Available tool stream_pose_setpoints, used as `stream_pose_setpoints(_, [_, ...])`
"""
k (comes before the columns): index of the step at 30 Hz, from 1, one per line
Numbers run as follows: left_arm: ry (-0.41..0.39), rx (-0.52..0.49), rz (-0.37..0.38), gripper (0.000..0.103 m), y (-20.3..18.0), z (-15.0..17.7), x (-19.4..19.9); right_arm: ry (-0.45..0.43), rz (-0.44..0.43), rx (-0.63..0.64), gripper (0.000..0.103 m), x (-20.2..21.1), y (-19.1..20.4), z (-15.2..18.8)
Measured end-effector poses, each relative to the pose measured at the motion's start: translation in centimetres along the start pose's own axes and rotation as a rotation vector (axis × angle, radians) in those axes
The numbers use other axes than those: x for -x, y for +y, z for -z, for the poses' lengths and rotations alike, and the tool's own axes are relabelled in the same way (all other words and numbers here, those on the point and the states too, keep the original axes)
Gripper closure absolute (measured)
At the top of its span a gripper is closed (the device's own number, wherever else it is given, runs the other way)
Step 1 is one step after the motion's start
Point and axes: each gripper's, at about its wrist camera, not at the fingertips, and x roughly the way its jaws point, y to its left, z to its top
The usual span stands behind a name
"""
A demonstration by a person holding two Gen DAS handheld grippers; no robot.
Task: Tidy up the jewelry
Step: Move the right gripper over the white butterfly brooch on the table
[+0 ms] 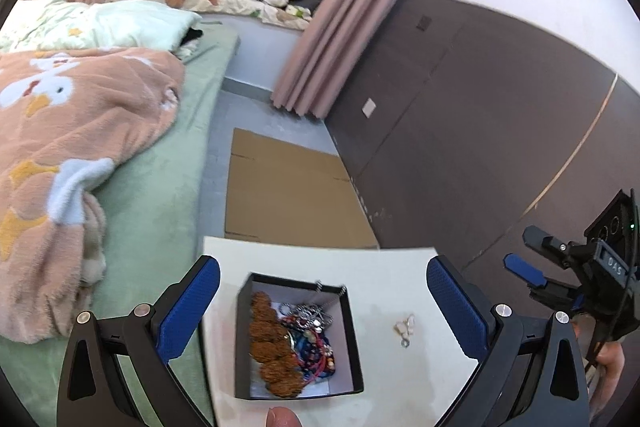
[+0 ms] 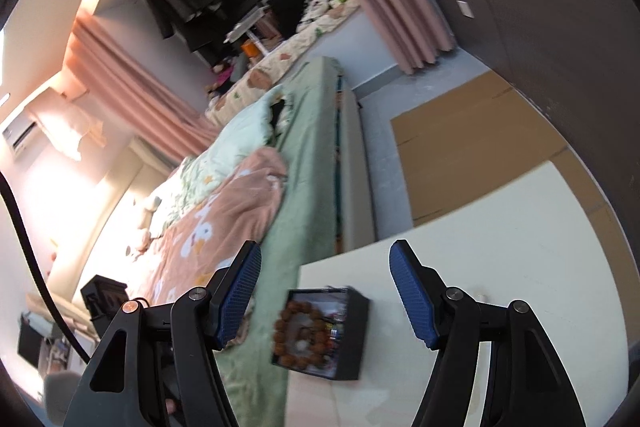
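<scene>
A black box (image 1: 352,339) with a white inside sits on a white table (image 1: 400,267). It holds a brown bead bracelet (image 1: 272,339), silver chains (image 1: 308,315) and red and blue bead pieces (image 1: 316,351). A small pale earring (image 1: 404,333) lies on the table right of the box. My left gripper (image 1: 322,307) is open above the box, empty. My right gripper (image 1: 532,259) shows at the right edge. In the right wrist view my right gripper (image 2: 324,295) is open and empty above the box (image 2: 356,331) with the bracelet (image 2: 300,335).
A bed (image 1: 168,195) with a green sheet and a pink blanket (image 1: 80,131) lies left of the table. Flat cardboard (image 1: 288,195) lies on the floor beyond the table. A dark wall panel (image 1: 480,107) and pink curtain (image 1: 344,27) stand to the right.
</scene>
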Motion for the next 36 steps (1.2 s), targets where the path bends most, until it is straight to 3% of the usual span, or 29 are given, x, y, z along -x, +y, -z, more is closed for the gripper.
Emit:
stream_pose_setpoints(6, [0.015,-0.042,-0.030,0.000,-1.5,0.5,-1.6,0.075,0.041,-0.107,0.036,-2.4,-5.1,1.3])
stream_pose_setpoints(13, [0.057,-0.018,-0.078,0.000,-0.6,0.9,-2.8,0.193,0.034,-0.125,0.036,-6.0,-5.9,3.0])
stream_pose_setpoints(21, [0.106,-0.112,-0.044,0.002,-3.2,2.2,-4.2,0.192,0.105,-0.181,0.036,-4.2,-8.4,3.0])
stream_pose_setpoints(27, [0.152,-0.176,-0.004,0.015,-5.9,3.4,-5.8,0.202,0.130,-0.220,0.036,-2.8,-10.6,2.7])
stream_pose_setpoints(30, [0.177,-0.226,0.016,0.016,-7.8,4.4,-6.8,0.211,0.130,-0.218,0.036,-2.2,-11.3,2.5])
stream_pose_setpoints(34, [0.224,-0.283,0.030,0.030,-10.1,5.8,-8.3,0.211,0.136,-0.228,0.036,-1.4,-12.4,2.3])
stream_pose_setpoints(36, [0.242,-0.314,0.032,0.032,-11.2,6.5,-9.1,0.201,0.135,-0.239,0.036,-0.8,-13.0,2.0])
